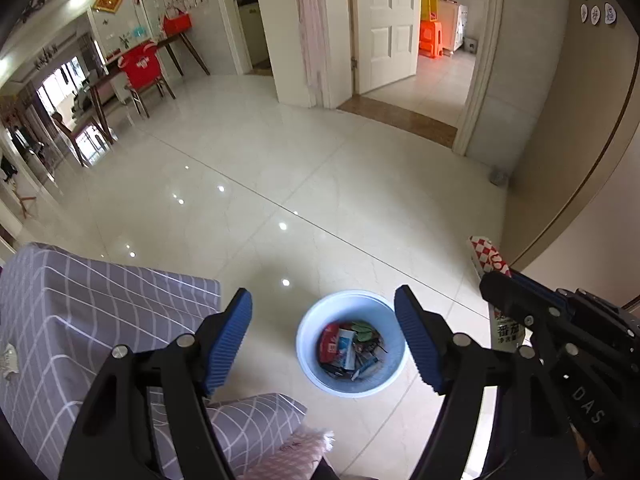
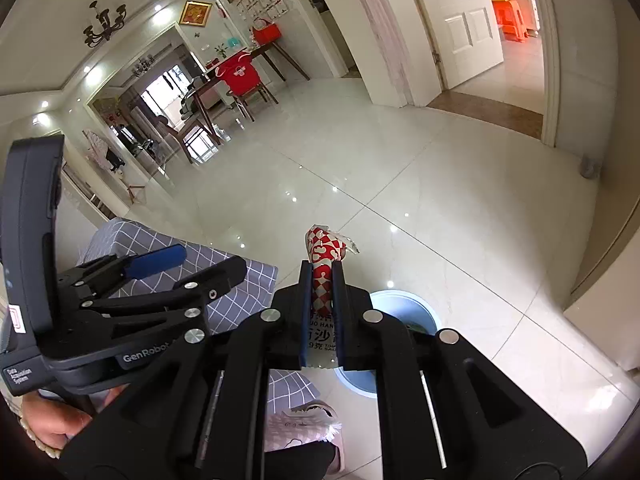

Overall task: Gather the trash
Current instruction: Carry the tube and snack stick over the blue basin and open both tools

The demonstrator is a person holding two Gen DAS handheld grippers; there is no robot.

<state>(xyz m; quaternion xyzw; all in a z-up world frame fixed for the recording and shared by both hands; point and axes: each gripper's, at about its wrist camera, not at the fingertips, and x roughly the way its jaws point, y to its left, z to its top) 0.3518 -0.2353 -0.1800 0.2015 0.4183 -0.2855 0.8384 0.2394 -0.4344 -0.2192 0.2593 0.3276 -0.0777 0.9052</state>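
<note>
A light blue trash bin (image 1: pixel 350 342) stands on the tiled floor, holding several wrappers. My left gripper (image 1: pixel 323 338) is open and empty, hovering above the bin with its blue pads on either side of it. My right gripper (image 2: pixel 322 280) is shut on a red-and-white checkered sauce packet (image 2: pixel 323 258), held above the bin (image 2: pixel 416 312), which is mostly hidden behind the fingers. The packet (image 1: pixel 489 258) and the right gripper (image 1: pixel 516 296) also show at the right of the left wrist view. The left gripper (image 2: pixel 180 268) shows at the left of the right wrist view.
A grey checked cloth-covered seat (image 1: pixel 92 320) is at the left beside the bin. A pink slipper (image 2: pixel 304 426) is just below the grippers. A beige wall (image 1: pixel 580 200) is at the right. A dining table with red-covered chairs (image 1: pixel 140 66) stands far back. An open white door (image 1: pixel 386 24) leads to another room.
</note>
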